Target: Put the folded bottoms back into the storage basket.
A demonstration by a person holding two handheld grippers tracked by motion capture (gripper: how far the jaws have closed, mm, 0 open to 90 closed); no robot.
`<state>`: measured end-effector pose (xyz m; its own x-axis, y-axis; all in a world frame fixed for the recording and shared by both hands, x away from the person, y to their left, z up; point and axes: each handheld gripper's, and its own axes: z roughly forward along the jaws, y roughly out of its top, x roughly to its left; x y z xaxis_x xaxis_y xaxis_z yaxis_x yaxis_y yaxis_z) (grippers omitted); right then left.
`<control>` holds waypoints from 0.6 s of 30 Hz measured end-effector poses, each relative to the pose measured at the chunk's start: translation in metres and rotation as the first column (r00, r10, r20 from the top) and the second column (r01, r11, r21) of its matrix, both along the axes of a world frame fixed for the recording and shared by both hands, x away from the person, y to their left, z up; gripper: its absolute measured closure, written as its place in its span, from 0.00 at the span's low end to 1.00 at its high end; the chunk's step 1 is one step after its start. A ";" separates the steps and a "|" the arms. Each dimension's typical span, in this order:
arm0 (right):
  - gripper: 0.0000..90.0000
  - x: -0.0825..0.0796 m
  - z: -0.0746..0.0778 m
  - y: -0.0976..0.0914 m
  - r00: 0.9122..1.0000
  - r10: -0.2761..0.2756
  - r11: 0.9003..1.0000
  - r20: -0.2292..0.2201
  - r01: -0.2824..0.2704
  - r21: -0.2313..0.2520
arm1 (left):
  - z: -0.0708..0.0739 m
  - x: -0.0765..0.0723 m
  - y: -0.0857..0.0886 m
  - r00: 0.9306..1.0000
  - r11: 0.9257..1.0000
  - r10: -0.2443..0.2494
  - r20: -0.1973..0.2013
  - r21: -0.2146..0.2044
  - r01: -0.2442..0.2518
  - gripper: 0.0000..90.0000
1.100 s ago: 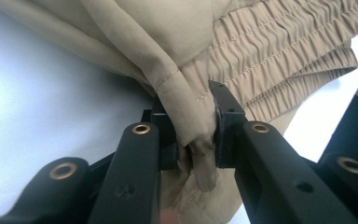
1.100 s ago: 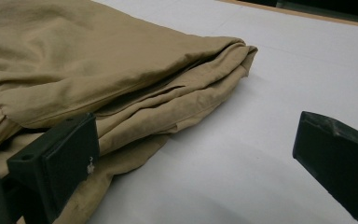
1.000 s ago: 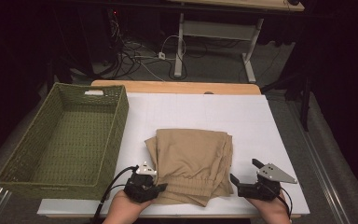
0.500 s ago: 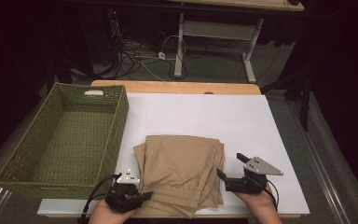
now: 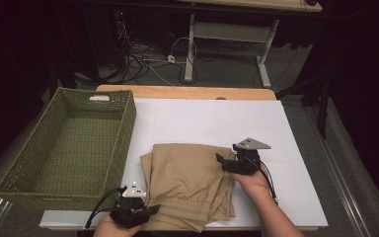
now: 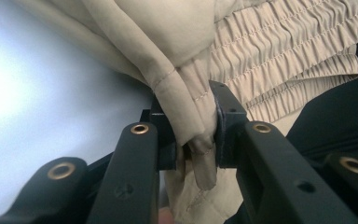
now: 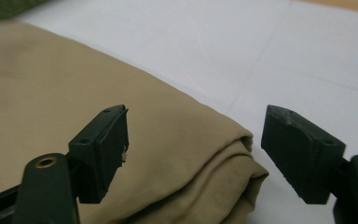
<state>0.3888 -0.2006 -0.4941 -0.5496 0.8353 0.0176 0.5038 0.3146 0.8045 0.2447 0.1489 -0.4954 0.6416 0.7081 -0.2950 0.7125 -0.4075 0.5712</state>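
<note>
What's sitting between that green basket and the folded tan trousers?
Nothing: in the high view only a bare strip of the white table cover separates the green basket from the folded tan trousers.

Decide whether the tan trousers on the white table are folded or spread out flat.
Folded. The tan trousers form a compact stack, with several layered edges along the right side and the gathered waistband at the near end.
</note>
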 end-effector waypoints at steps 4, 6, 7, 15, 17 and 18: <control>0.38 0.012 -0.015 -0.002 0.993 0.000 0.999 -0.117 -0.004 -0.033 | 0.002 -0.001 -0.001 1.000 1.000 -0.001 0.008 0.011 0.001 0.81; 0.46 0.011 -0.014 -0.004 0.992 0.009 1.000 -0.128 -0.012 -0.024 | 0.001 -0.001 -0.001 1.000 1.000 0.001 0.005 0.009 -0.001 0.81; 0.49 0.009 -0.014 -0.004 0.991 0.015 1.000 -0.136 -0.018 -0.025 | 0.001 -0.001 -0.001 1.000 1.000 0.002 0.005 0.006 -0.002 0.81; 0.90 -0.003 -0.011 -0.011 0.987 0.091 0.996 -0.136 -0.092 -0.005 | 0.001 0.002 -0.001 1.000 1.000 0.006 0.025 -0.002 -0.006 0.81; 0.91 -0.008 -0.006 -0.017 0.990 0.094 0.995 -0.103 -0.096 -0.019 | 0.004 0.005 -0.004 0.999 1.000 0.013 0.046 -0.007 -0.013 0.81; 0.91 -0.011 -0.004 -0.020 0.992 0.090 0.996 -0.090 -0.092 -0.019 | 0.004 0.008 -0.006 0.999 1.000 0.014 0.051 -0.007 -0.013 0.81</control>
